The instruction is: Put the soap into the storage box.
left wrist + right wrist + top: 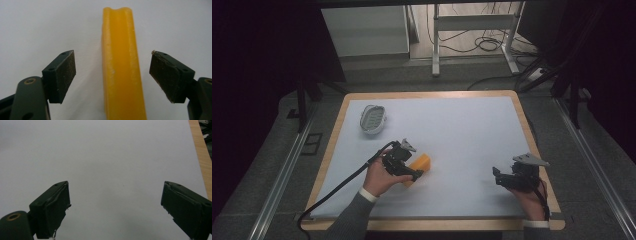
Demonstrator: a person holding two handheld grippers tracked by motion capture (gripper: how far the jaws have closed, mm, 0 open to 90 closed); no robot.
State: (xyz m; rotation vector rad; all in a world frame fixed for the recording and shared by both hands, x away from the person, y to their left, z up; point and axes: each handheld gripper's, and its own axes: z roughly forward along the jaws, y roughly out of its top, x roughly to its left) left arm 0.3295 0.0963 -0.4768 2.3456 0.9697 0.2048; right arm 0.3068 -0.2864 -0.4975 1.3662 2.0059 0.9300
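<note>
High view: the yellow block (pixel 421 163) lies left of the table's (pixel 472 135) middle, toward the near edge, under the left gripper (pixel 404 167).

Left gripper view: jaws apart, straddling it, apparently for a sideways pinch.

Right gripper view: the right gripper (pixel 115 207) has its 2 jaws apart over bare surface, seemingly waiting.

Dim room, black from nine to three around the high view; the white mat (pixel 462 145) glows evenly, soft shadows beneath both hands. Up close, the yellow block (pixel 122 62) blurs toward six o'clock, mat greying at the corners.
</note>
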